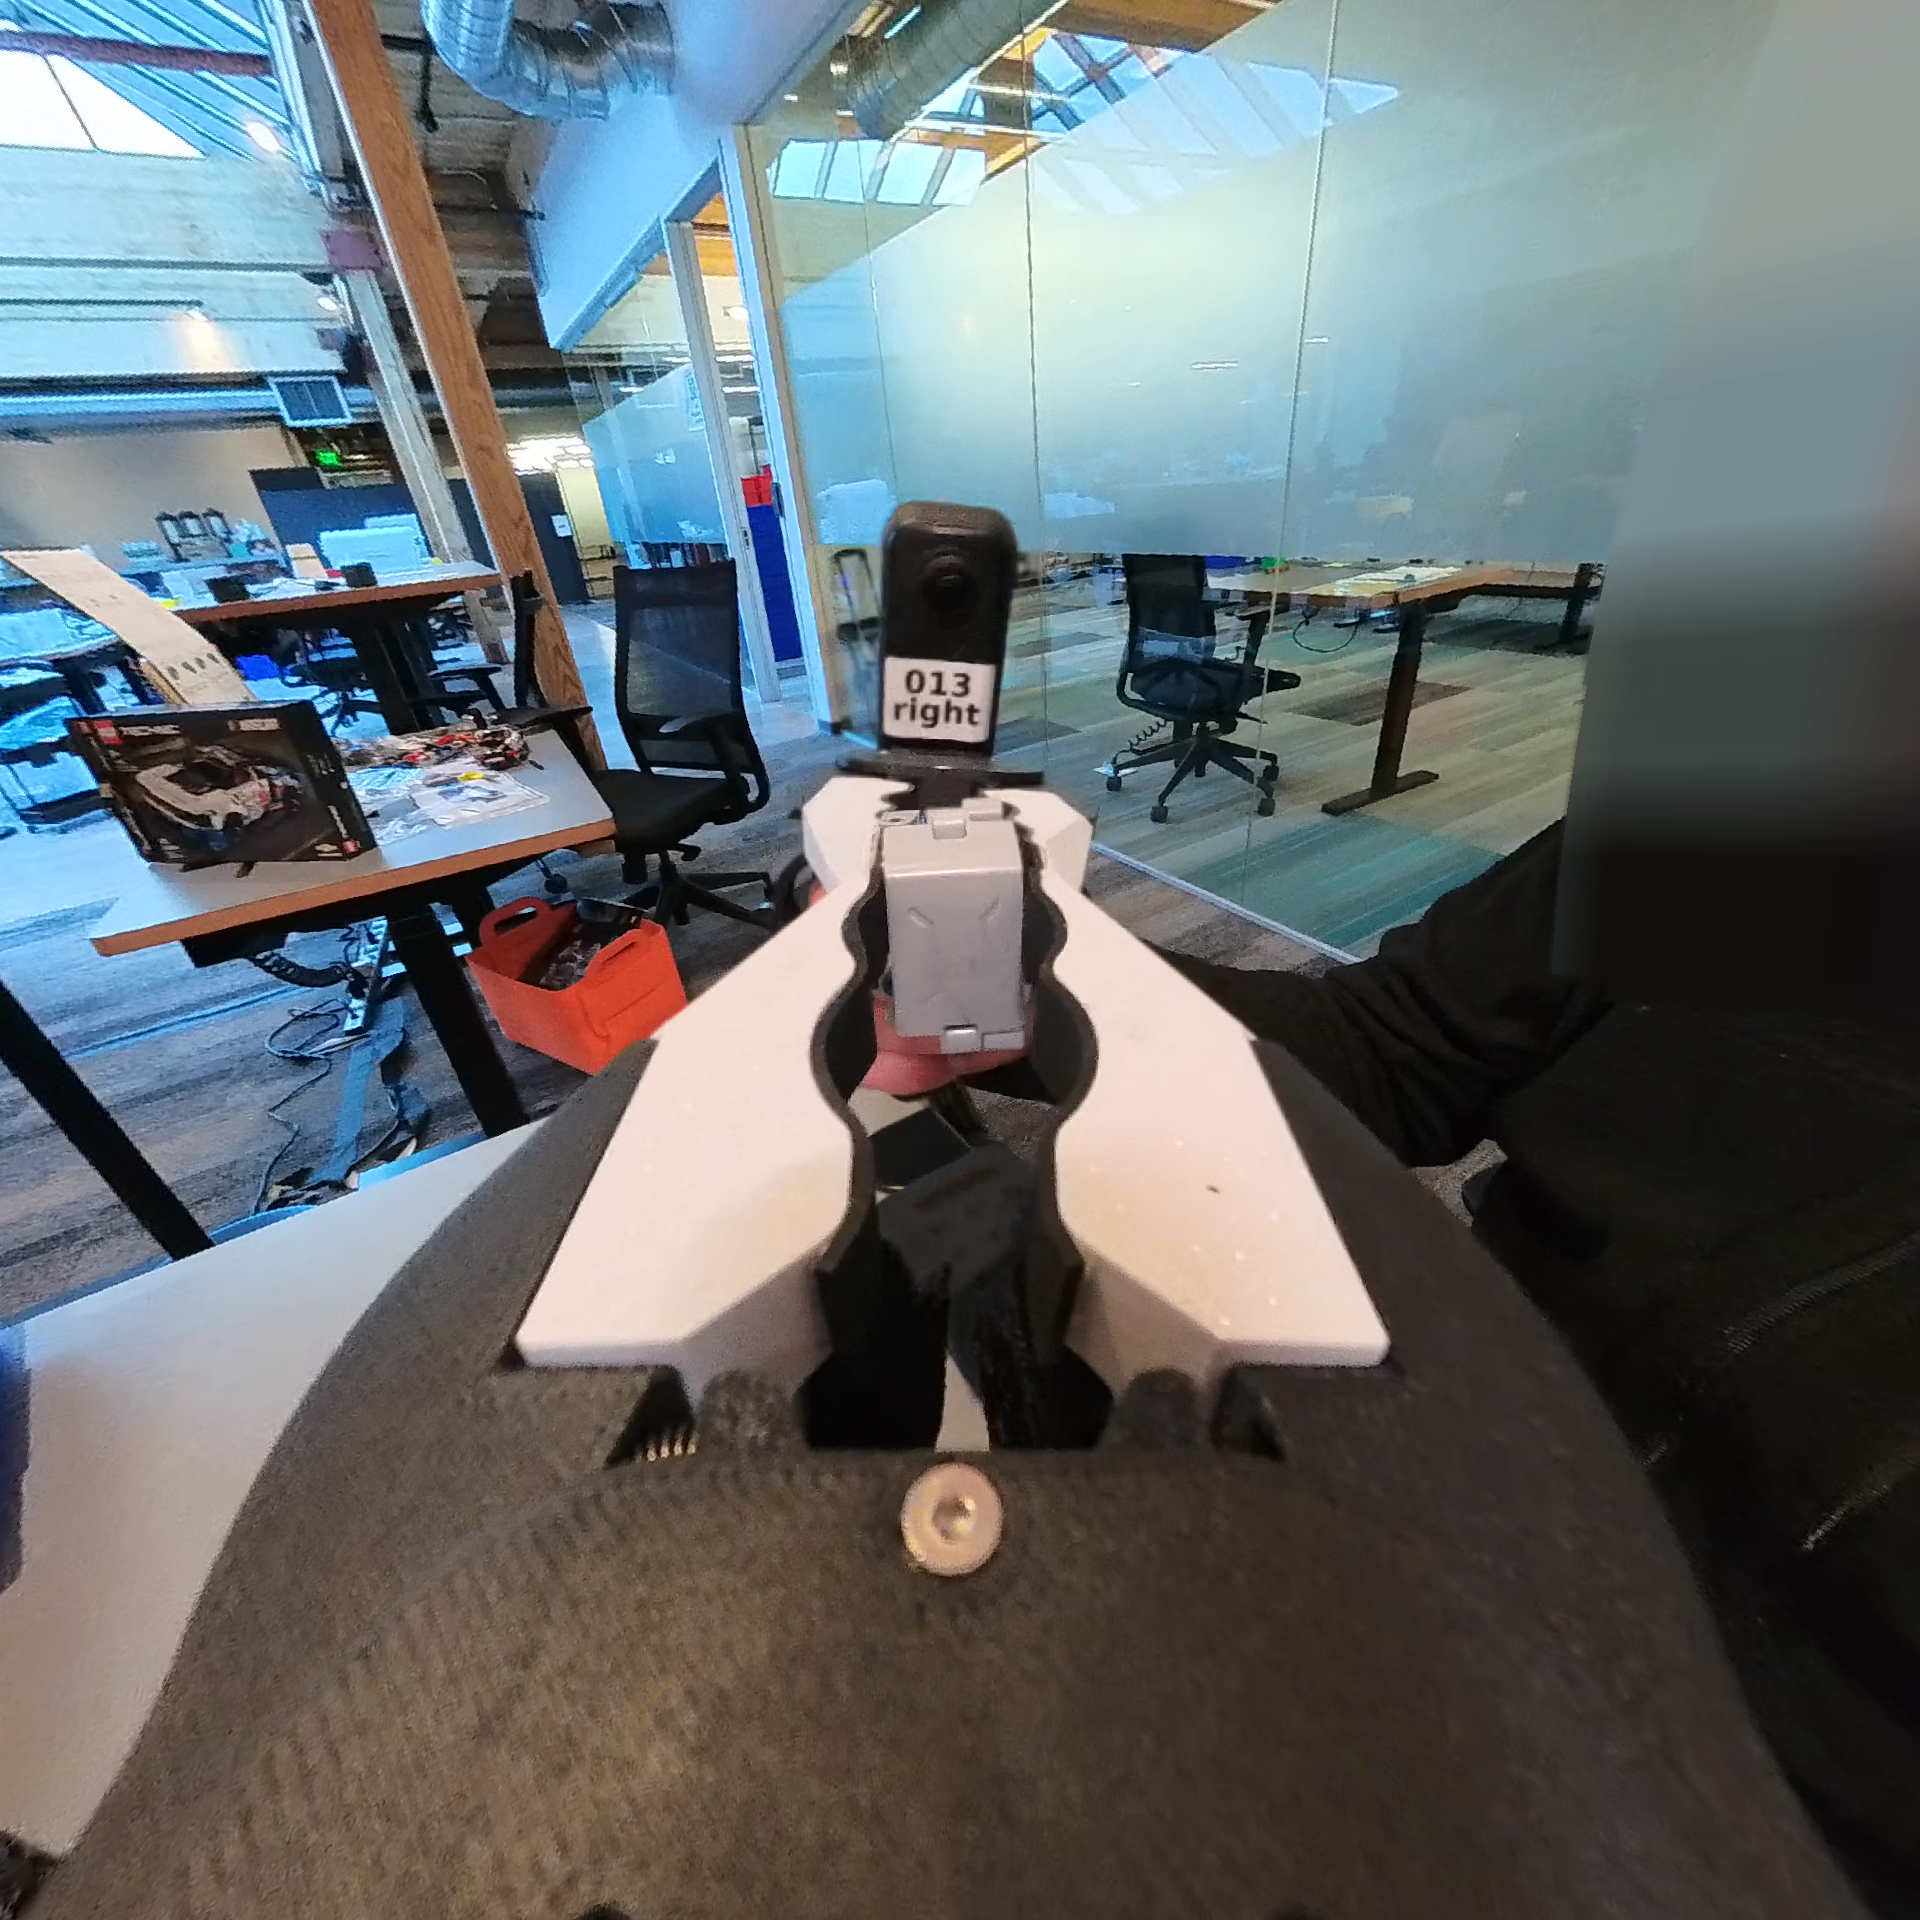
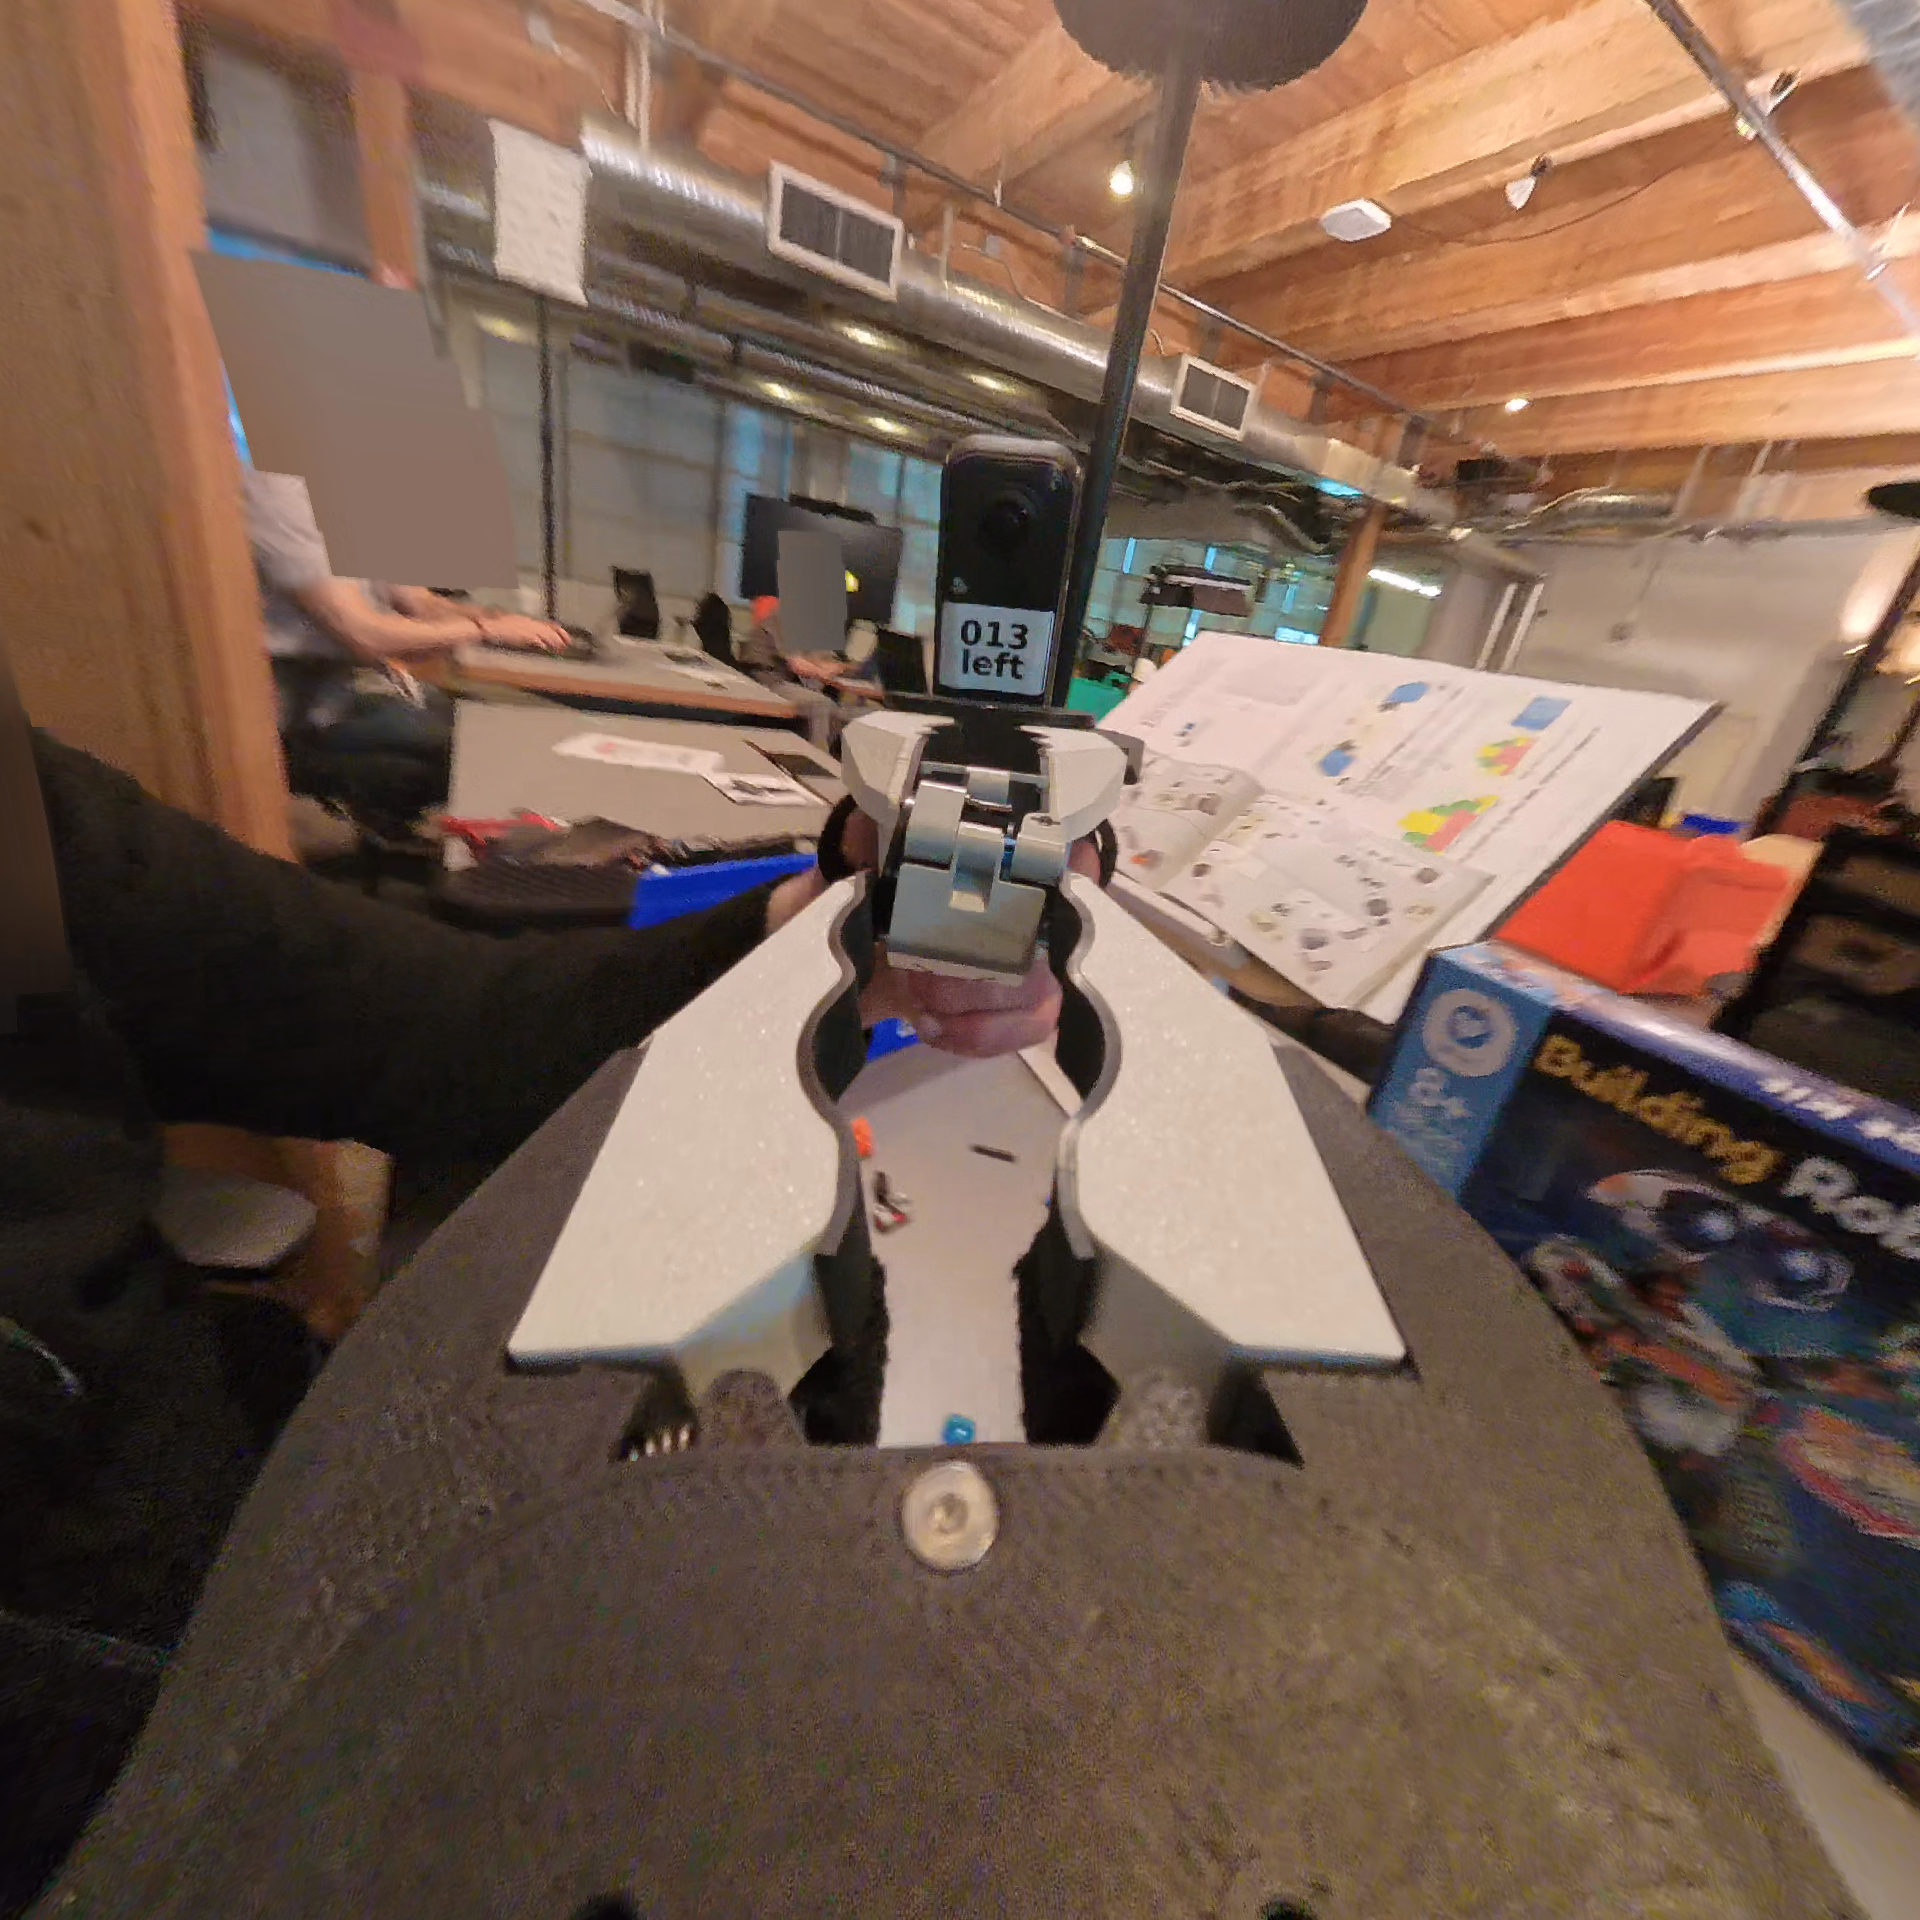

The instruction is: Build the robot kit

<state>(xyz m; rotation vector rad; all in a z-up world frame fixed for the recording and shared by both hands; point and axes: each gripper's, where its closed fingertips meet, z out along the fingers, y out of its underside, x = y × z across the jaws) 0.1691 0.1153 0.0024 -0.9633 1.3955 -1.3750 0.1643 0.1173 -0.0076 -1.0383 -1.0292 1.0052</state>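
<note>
**Two claws, one grey block**

My left claw (image 1: pixel 951 966) clamps the near end of a grey hinged block (image 1: pixel 954 951), held in the air between both claws. My right claw (image 2: pixel 971 925) grips the block's other end, facing the left head-on, a blue toy box (image 2: pixel 1662 1195) just beside it on the right

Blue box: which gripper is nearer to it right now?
Right. The right gripper sits just left of the blue box; the left gripper faces it farther off, both clamping the grey piece.
</note>
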